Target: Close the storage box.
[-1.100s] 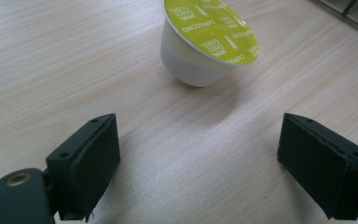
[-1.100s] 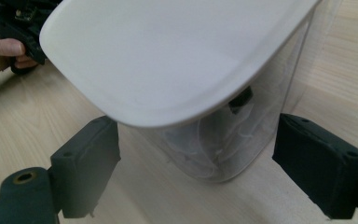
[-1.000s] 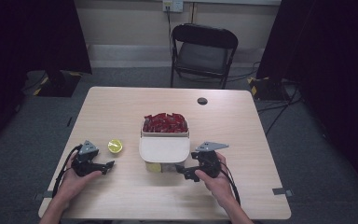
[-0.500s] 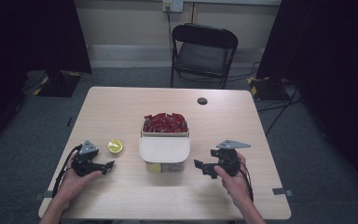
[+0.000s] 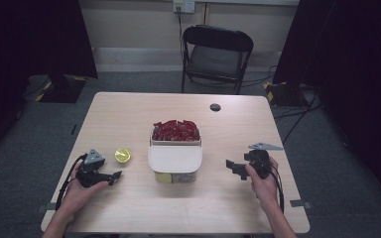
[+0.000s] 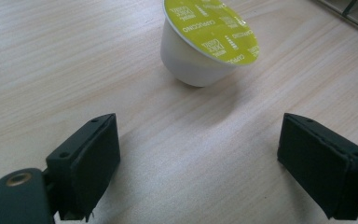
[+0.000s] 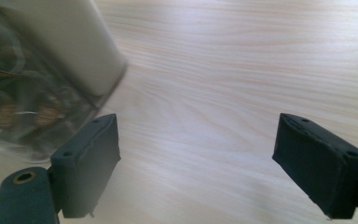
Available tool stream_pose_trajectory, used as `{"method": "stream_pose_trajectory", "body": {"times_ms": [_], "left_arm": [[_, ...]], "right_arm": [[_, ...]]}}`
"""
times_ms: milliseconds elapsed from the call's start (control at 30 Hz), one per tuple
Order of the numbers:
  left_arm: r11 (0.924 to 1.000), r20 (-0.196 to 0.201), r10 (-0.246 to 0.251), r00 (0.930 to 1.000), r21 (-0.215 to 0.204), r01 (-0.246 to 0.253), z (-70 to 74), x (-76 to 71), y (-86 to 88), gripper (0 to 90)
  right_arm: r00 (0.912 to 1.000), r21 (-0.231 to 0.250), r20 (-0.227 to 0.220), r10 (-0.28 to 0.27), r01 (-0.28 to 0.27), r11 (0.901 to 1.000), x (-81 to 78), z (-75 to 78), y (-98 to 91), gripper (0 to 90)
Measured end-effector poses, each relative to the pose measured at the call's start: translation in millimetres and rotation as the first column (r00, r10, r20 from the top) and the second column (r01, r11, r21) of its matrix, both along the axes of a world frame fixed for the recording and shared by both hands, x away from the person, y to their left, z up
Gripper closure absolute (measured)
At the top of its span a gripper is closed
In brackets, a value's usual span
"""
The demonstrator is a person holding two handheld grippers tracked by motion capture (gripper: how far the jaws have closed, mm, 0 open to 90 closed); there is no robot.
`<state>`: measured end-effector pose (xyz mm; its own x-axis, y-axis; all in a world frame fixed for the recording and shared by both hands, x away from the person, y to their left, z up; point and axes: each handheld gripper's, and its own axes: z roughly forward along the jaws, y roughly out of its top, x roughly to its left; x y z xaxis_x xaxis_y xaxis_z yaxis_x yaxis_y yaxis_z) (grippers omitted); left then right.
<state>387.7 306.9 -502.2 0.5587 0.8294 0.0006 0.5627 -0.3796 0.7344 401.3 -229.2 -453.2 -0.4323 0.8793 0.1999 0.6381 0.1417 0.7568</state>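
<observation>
From the high view, a pale wooden worktop [image 5: 129,119] carries a clear container [image 5: 175,157] near its middle, its rear half open and packed with red packets [image 5: 175,130], its front half covered by a white lid [image 5: 174,158]. A capsule [image 5: 122,155] with a yellow-green top sits to the left of the container, toward the front left corner. The left tongs [image 5: 115,175] rest low near that corner, just in front of the capsule; the right tongs [image 5: 234,166] sit toward the front right, apart from the container. A small black disc [image 5: 215,107] lies near the far edge, and a folding chair [image 5: 216,54] stands beyond. In the left gripper view the jaws stand wide with nothing between them, and the capsule [image 6: 205,42], a white tapered cup with a printed yellow foil top, lies tilted on the wood ahead. In the right gripper view the jaws stand wide over bare wood, with the container [image 7: 37,79] blurred at upper left.
</observation>
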Motion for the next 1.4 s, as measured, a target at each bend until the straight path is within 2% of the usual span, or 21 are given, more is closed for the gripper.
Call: {"method": "stream_pose_trajectory", "body": {"times_ms": [33, 67, 100, 200, 267, 333, 367, 567, 667, 733, 800, 867, 967, 1400], "left_arm": [[1.0000, 0.000, 0.000, 1.0000, 0.000, 0.000, 0.0, 0.0, 0.0, 12.4], [1.0000, 0.000, 0.000, 1.0000, 0.000, 0.000, 0.0, 0.0, 0.0, 12.4], [1.0000, 0.000, 0.000, 1.0000, 0.000, 0.000, 0.0, 0.0, 0.0, 12.4], [1.0000, 0.000, 0.000, 1.0000, 0.000, 0.000, 0.0, 0.0, 0.0, 12.4], [1.0000, 0.000, 0.000, 1.0000, 0.000, 0.000, 0.0, 0.0, 0.0, 12.4], [1.0000, 0.000, 0.000, 1.0000, 0.000, 0.000, 0.0, 0.0, 0.0, 12.4], [1.0000, 0.000, 0.000, 1.0000, 0.000, 0.000, 0.0, 0.0, 0.0, 12.4], [1.0000, 0.001, 0.000, 1.0000, 0.001, 0.000, 0.0, 0.0, 0.1, 12.4], [1.0000, 0.001, 0.000, 1.0000, 0.001, 0.000, 0.0, 0.0, 0.1, 12.4], [1.0000, 0.000, 0.000, 1.0000, 0.001, 0.000, 0.0, 0.0, 0.0, 12.4], [1.0000, 0.001, 0.000, 1.0000, 0.001, 0.000, 0.0, 0.0, 0.1, 12.4], [1.0000, 0.001, 0.000, 1.0000, 0.001, 0.000, 0.0, 0.0, 0.1, 12.5], [1.0000, 0.001, 0.000, 1.0000, -0.001, 0.000, -0.1, 0.0, 0.0, 12.4], [1.0000, 0.000, 0.000, 1.0000, 0.000, 0.000, 0.0, 0.0, 0.0, 12.4]], "right_arm": [[0.9997, -0.032, -0.014, -0.021, 0.021, 0.9993, 3.2, -8.0, -3.8, 13.9], [0.9997, -0.032, -0.014, -0.021, 0.021, 0.9993, 3.2, -8.0, -3.8, 13.9], [0.9988, -0.064, -0.030, -0.040, 0.038, 0.9973, 5.4, -14.6, -6.6, 14.0], [0.9979, -0.082, -0.036, -0.054, 0.051, 0.9954, 7.3, -18.7, -10.0, 14.0], [0.9950, -0.105, -0.046, -0.088, 0.083, 0.9910, 10.3, -22.8, -13.8, 14.1], [0.9949, -0.113, -0.047, -0.089, 0.083, 0.9901, 10.9, -23.9, -14.8, 14.1], [0.9932, -0.141, -0.052, -0.105, 0.096, 0.9853, 12.5, -26.5, -15.0, 14.2], [0.9898, -0.203, -0.073, -0.122, 0.105, 0.9734, 16.1, -36.1, -12.1, 14.0], [0.9903, -0.225, -0.055, -0.128, 0.112, 0.9678, 16.2, -38.2, -9.8, 14.0], [0.9905, -0.253, -0.038, -0.132, 0.118, 0.9601, 15.8, -39.8, -8.1, 12.9], [0.9906, -0.252, -0.030, -0.133, 0.122, 0.9601, 15.7, -40.7, -7.8, 12.2], [0.9897, -0.232, 0.003, -0.143, 0.140, 0.9626, 13.9, -44.8, -7.5, 8.3], [0.9889, -0.220, 0.028, -0.146, 0.148, 0.9641, 12.3, -47.9, -7.5, 6.9], [0.9869, -0.222, 0.026, -0.159, 0.161, 0.9618, 11.7, -47.9, -6.8, 6.1]]}}
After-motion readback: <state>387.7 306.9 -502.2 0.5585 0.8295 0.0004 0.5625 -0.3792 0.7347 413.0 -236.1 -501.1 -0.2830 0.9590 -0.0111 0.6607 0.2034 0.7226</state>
